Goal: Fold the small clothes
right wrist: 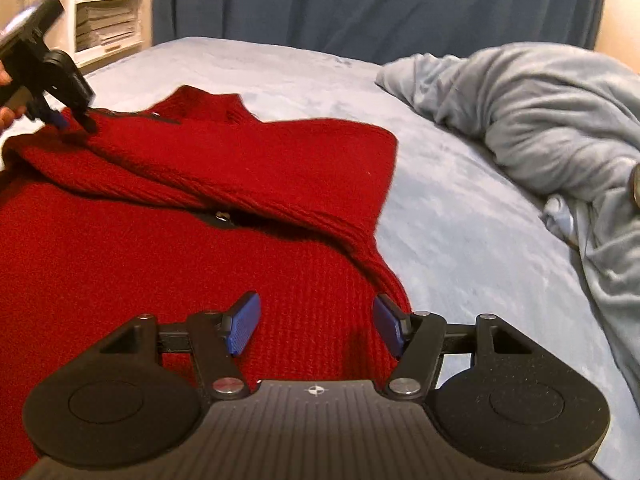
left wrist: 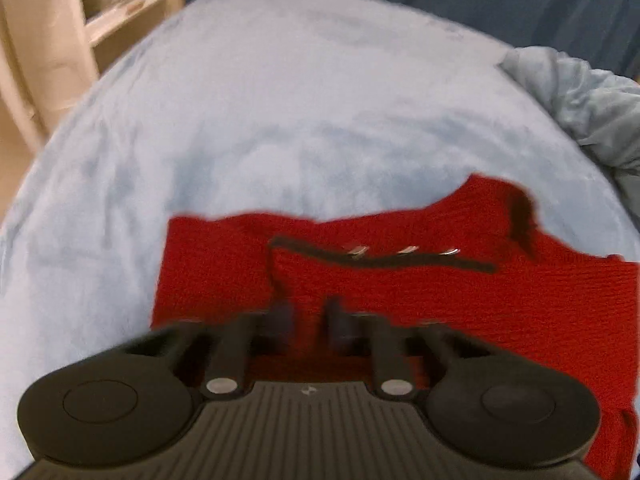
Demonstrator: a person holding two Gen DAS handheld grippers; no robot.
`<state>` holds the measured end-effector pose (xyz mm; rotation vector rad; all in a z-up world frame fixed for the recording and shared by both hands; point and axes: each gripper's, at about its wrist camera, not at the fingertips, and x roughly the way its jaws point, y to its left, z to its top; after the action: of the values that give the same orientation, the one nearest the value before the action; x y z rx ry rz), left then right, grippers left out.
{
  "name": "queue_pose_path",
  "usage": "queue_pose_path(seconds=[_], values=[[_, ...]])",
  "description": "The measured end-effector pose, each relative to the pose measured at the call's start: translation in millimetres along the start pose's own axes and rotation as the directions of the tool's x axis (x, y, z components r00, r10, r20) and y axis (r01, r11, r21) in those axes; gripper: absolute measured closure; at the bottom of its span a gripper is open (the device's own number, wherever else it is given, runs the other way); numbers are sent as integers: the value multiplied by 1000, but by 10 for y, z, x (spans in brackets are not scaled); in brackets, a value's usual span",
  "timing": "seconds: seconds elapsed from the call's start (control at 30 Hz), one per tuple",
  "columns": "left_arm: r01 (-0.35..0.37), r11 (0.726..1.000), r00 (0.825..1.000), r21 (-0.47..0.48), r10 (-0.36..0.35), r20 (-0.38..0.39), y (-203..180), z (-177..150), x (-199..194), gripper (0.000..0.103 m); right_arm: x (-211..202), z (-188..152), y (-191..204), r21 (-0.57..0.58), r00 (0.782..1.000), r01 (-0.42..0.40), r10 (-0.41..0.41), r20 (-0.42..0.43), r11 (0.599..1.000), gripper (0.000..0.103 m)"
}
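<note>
A red knitted sweater [right wrist: 192,208] with a dark placket and small silver buttons is lying spread on a pale blue plush blanket [right wrist: 460,208] that is covering a bed, filling the lower left of the right wrist view. One side of it is lying folded across the body in a thick diagonal roll, running from about ten o'clock down to four o'clock, with one silver button [right wrist: 221,216] peeking out just under the roll. In the left wrist view the knit is looking blurred, its dark placket line [left wrist: 380,258] carrying three shiny buttons across the middle.

The left gripper [left wrist: 306,316] is pointing down at the sweater with its jaws drawn close together, only a narrow gap showing; red knit is filling that gap, but the blur is keeping me from telling whether the pads are pinching it. In the right wrist view this same tool [right wrist: 74,120] is sitting at ten o'clock, tips on the raised edge of the fabric.

The right gripper [right wrist: 316,330] is hovering over the sweater's near edge with its blue pads [right wrist: 242,328] standing well apart, gripping nothing.

At two o'clock a crumpled grey-blue quilt [right wrist: 540,120] is lying heaped on the blanket. At eleven o'clock a cream shelf unit [right wrist: 108,20] is holding stacks of papers in its compartments. A dark blue curtain [right wrist: 360,4] is hanging behind the bed
</note>
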<state>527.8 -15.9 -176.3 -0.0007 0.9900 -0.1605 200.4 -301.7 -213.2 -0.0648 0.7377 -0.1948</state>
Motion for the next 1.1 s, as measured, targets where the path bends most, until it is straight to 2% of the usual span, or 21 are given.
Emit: queue_pose_path(seconds=[0.1,0.17,0.23,0.33,0.37,0.4,0.47,0.57,0.6,0.67,0.73,0.8,0.83,0.87,0.9,0.93,0.97,1.0,1.03,1.1], values=[[116,992,991,-55,-112,72,20,72,-511,89,-19,5,-26,42,1000,15,-16,19,999,39],[153,986,985,-67,-147,91,103,98,-823,89,-66,37,-21,64,998,24,-27,53,998,39],[129,990,990,-65,-124,67,237,85,-911,89,-90,86,-11,84,996,29,-36,78,996,39],[36,995,999,-90,-35,16,440,36,-604,81,-78,163,23,99,994,18,-28,104,995,39],[16,996,1000,-91,-16,-7,474,1,-459,74,-54,199,41,94,993,15,-26,112,995,39],[-13,997,999,-79,10,-37,489,-43,-302,55,-28,255,53,84,991,17,-28,128,996,39],[-122,990,989,-68,115,-97,495,-143,-74,32,62,405,36,63,983,28,-39,181,998,40],[-91,993,996,-79,91,-10,534,-340,-174,10,312,742,-123,45,974,17,-26,224,999,47],[-82,994,996,-75,83,13,536,-390,-222,10,419,855,-225,73,976,8,-24,215,997,47],[-71,997,997,-41,73,29,521,-457,-247,9,721,1085,-549,225,991,-37,7,135,974,46],[-80,997,997,-20,80,17,516,-472,-205,9,1051,1214,-907,413,993,-121,108,55,903,42],[-79,996,997,-31,79,-1,547,-477,-142,8,1307,1237,-1102,512,976,-199,219,22,836,38],[-79,995,997,-52,79,-4,553,-476,-130,7,1409,1235,-1137,542,970,-205,244,0,815,38],[-88,994,996,-68,88,-2,553,-471,-113,5,1501,1236,-1134,554,965,-204,262,-26,807,38],[-99,992,995,-75,100,3,536,-476,-102,3,1577,1240,-1079,521,964,-198,262,-51,830,45],[-106,992,994,-72,107,7,513,-486,-85,2,1624,1241,-978,437,979,-133,187,-81,889,59],[-107,992,994,-66,108,10,488,-505,-66,0,1679,1226,-866,343,990,-33,79,-120,939,87],[-103,993,995,-57,104,13,460,-525,-49,0,1797,1174,-782,256,982,118,-74,-174,959,91],[-113,992,993,-52,114,14,439,-536,-29,0,1899,1093,-760,218,956,241,-193,-222,946,99],[-127,991,991,-41,128,33,413,-565,-33,0,1883,998,-733,203,965,238,-208,-160,950,100]])
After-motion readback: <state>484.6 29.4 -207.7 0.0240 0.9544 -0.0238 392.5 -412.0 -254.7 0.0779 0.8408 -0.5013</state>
